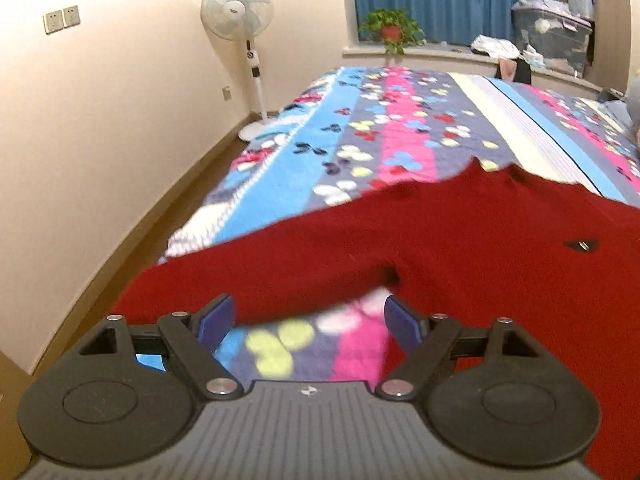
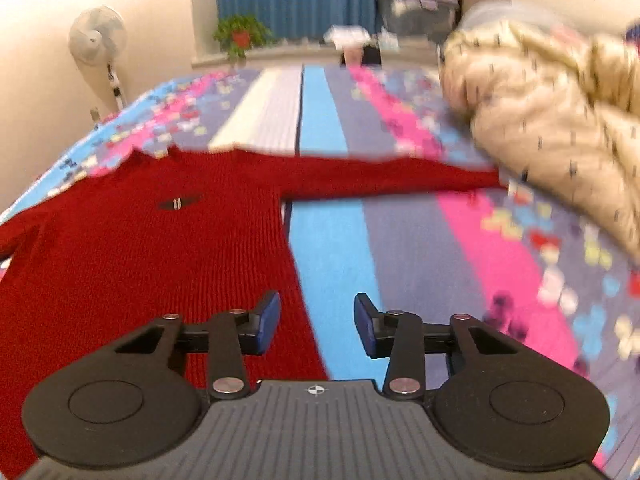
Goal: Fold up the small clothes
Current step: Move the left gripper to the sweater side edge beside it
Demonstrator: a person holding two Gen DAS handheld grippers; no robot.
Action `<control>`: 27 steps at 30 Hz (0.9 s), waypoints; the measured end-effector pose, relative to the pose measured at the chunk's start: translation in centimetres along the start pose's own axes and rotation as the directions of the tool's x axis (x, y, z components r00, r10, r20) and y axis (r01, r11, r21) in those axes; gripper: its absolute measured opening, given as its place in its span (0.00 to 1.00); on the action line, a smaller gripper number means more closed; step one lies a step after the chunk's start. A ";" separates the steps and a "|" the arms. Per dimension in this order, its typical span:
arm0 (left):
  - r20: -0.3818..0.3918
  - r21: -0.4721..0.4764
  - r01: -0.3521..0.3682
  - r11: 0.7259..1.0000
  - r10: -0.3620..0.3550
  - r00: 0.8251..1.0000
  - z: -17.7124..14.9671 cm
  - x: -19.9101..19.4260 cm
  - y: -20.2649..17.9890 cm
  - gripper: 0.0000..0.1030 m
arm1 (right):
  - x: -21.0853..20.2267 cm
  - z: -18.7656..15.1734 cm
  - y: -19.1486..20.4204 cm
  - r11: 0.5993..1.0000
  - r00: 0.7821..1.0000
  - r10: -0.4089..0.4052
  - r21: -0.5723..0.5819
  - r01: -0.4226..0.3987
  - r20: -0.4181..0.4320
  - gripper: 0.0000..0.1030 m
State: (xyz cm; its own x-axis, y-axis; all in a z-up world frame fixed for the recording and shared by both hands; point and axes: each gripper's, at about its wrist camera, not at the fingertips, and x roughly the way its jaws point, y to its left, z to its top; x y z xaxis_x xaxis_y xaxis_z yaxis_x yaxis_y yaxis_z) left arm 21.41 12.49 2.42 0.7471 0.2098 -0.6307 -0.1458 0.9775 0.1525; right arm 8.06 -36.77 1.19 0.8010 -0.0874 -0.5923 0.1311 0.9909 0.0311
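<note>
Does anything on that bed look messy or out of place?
The red sweater lies spread flat, one sleeve stretched out sideways. The only untidy thing is a cream quilted bundle heaped in a crumpled pile at the bed's right side.

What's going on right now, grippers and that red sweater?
Left gripper and right gripper open, empty. Red sweater flat on bedspread, unfolded. Beige quilt near sleeve tip.
</note>
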 end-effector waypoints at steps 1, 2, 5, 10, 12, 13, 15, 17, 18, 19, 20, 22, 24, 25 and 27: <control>0.009 -0.007 -0.008 1.000 0.008 1.000 0.0 0.9 0.6 0.83 | -0.5 0.5 -0.1 1.000 1.000 0.000 -0.014 0.001 0.031 0.40; 0.023 -0.020 -0.018 1.000 0.018 1.000 -0.3 1.8 1.4 0.83 | -1.1 1.1 -0.1 0.999 0.998 0.003 -0.033 -0.001 0.066 0.40; -0.057 -0.011 -0.066 0.998 0.065 0.996 -1.7 4.9 2.7 0.78 | -1.9 1.5 -0.6 0.997 0.991 -0.001 -0.070 0.011 0.137 0.40; -0.029 -0.065 -0.080 0.995 0.078 0.997 -1.1 5.9 4.6 0.70 | -0.7 1.1 -1.3 0.999 0.989 -0.047 -0.006 0.049 0.139 0.40; -0.037 -0.092 -0.060 0.994 0.056 0.998 -0.9 6.2 5.1 0.63 | -0.5 1.4 -1.2 0.999 0.984 -0.052 0.010 0.051 0.173 0.40; -0.034 -0.113 -0.047 0.993 0.043 0.998 -0.7 6.3 5.5 0.61 | -0.3 1.6 -1.1 0.998 0.981 -0.059 0.010 0.059 0.184 0.40; -0.030 -0.125 -0.047 0.991 0.043 0.999 -0.6 6.7 5.9 0.52 | 0.2 1.6 -0.9 0.998 0.982 -0.063 0.008 0.062 0.178 0.40; -0.031 -0.133 -0.064 0.989 0.060 0.998 -0.3 7.2 6.3 0.50 | 0.8 1.7 -0.6 0.998 0.986 -0.064 0.003 0.065 0.156 0.40; -0.033 -0.146 -0.067 0.987 0.063 0.997 -0.3 7.4 6.5 0.50 | 1.2 1.7 -0.4 0.998 0.987 -0.067 -0.005 0.068 0.144 0.40; -0.039 -0.165 -0.071 0.984 0.065 0.997 -0.3 7.7 6.8 0.50 | 1.5 1.6 -0.2 0.998 0.989 -0.067 -0.011 0.069 0.132 0.40; -0.046 -0.186 -0.075 0.980 0.068 0.997 -0.3 8.0 7.3 0.52 | 1.8 1.5 -0.1 0.997 0.991 -0.067 -0.017 0.069 0.119 0.41; -0.067 -0.230 -0.095 0.968 0.082 0.994 -0.3 8.8 8.3 0.58 | 2.3 1.4 0.2 0.997 0.993 -0.070 -0.029 0.073 0.100 0.42; -0.102 -0.287 -0.122 0.950 0.096 0.990 -0.4 9.8 9.4 0.73 | 2.5 1.3 0.3 0.997 0.993 -0.071 -0.034 0.074 0.090 0.47; -0.120 -0.314 -0.127 0.941 0.093 0.988 -0.5 10.3 9.9 0.75 | 2.5 1.3 0.4 0.997 0.994 -0.071 -0.035 0.074 0.088 0.48; -0.165 -0.374 -0.136 0.917 0.078 0.983 -0.9 11.4 11.1 0.75 | 2.6 1.2 0.4 0.996 0.994 -0.077 -0.039 0.080 0.082 0.52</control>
State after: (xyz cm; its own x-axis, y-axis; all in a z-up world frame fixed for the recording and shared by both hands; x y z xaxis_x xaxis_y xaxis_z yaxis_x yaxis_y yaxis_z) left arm 27.71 25.79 -3.82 0.6164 0.2866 -0.7335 -0.4779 0.8764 -0.0591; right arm 10.87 -36.68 0.61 0.8336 -0.1714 -0.5251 0.1723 0.9839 -0.0476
